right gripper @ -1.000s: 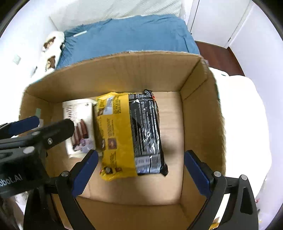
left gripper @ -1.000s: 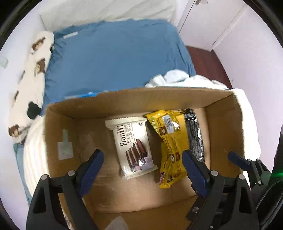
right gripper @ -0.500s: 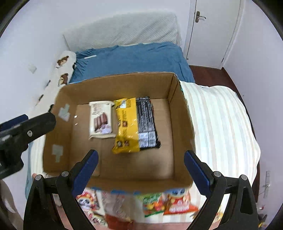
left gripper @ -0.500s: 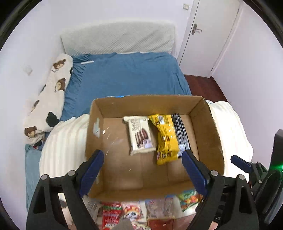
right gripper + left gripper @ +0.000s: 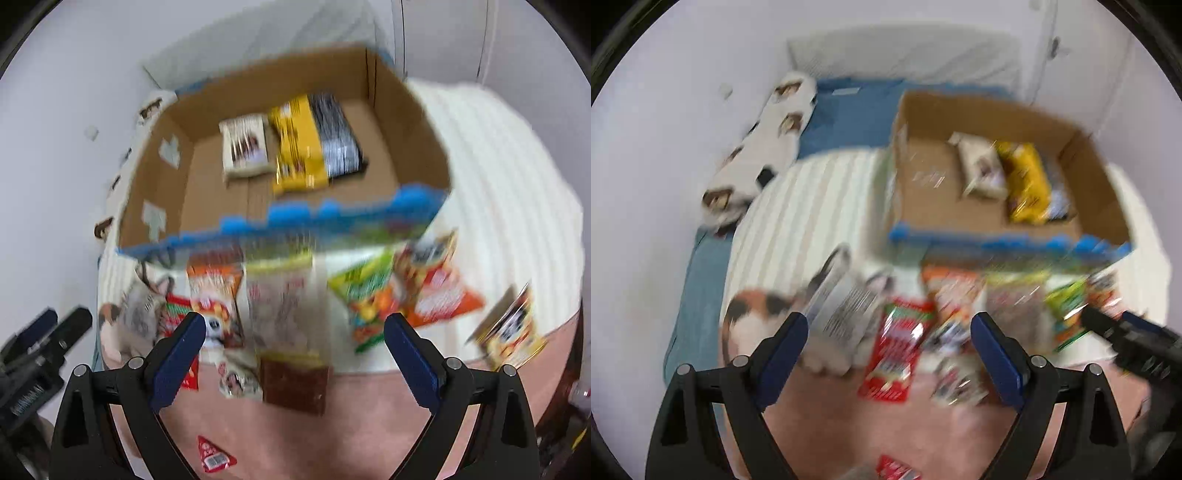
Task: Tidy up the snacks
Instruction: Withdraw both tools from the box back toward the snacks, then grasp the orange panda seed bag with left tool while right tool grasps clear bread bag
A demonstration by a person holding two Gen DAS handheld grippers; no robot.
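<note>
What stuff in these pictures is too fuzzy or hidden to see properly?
- Words on the loose snack packets in front of the cardboard box: both views are smeared by motion blur, so nothing is readable.
- Brown packet, right wrist view: blurred, kind unknown.
- Red packet, left wrist view: cut off by the bottom edge.
- Right tool, left wrist view: cut off by the right edge.
- Box's far outer side: hidden by its own walls.

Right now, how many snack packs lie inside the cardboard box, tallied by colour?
White pack: 1
Yellow-and-black pack: 1
Total inside the cardboard box: 2
</note>
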